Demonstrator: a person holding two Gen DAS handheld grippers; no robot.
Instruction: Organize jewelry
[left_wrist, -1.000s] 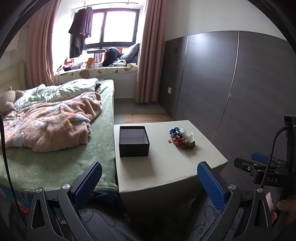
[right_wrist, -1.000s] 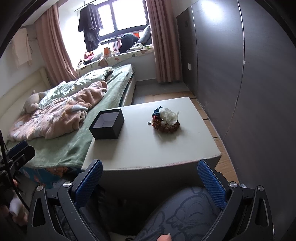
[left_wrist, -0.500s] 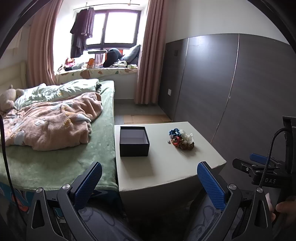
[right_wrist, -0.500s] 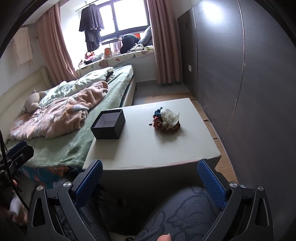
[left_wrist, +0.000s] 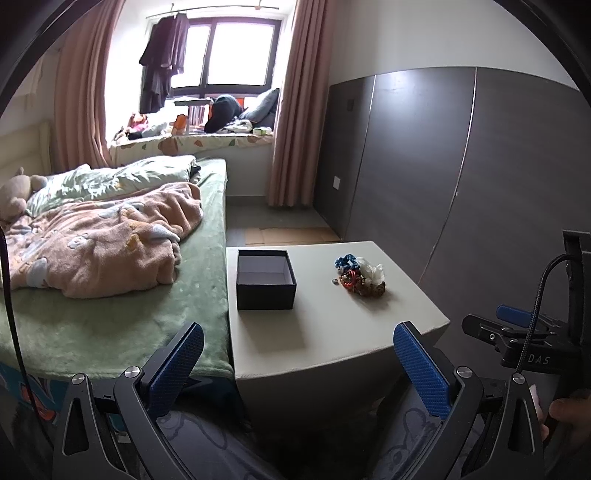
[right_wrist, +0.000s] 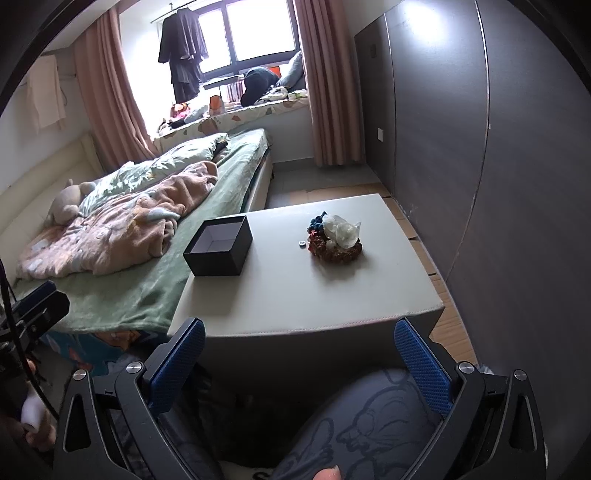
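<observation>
An open, empty black box (left_wrist: 266, 278) (right_wrist: 218, 246) stands at the left side of a pale grey low table (left_wrist: 332, 332) (right_wrist: 295, 295). A pile of jewelry (left_wrist: 360, 275) (right_wrist: 334, 236), with blue, red, brown and white pieces, lies at the table's right. A small ring (left_wrist: 335, 281) (right_wrist: 302, 243) lies just left of the pile. My left gripper (left_wrist: 299, 354) is open and empty, held back short of the table's near edge. My right gripper (right_wrist: 299, 354) is open and empty, also short of the near edge.
A bed (left_wrist: 110, 295) (right_wrist: 129, 266) with a green sheet and pink blanket (left_wrist: 99, 240) adjoins the table's left side. A dark grey wardrobe wall (left_wrist: 461, 184) (right_wrist: 480, 147) runs along the right. My knees in patterned trousers (right_wrist: 369, 424) are below the grippers.
Both cameras have drifted slightly, so the table sits marginally differently in each view. Nothing on the table has moved and both grippers remain open.
</observation>
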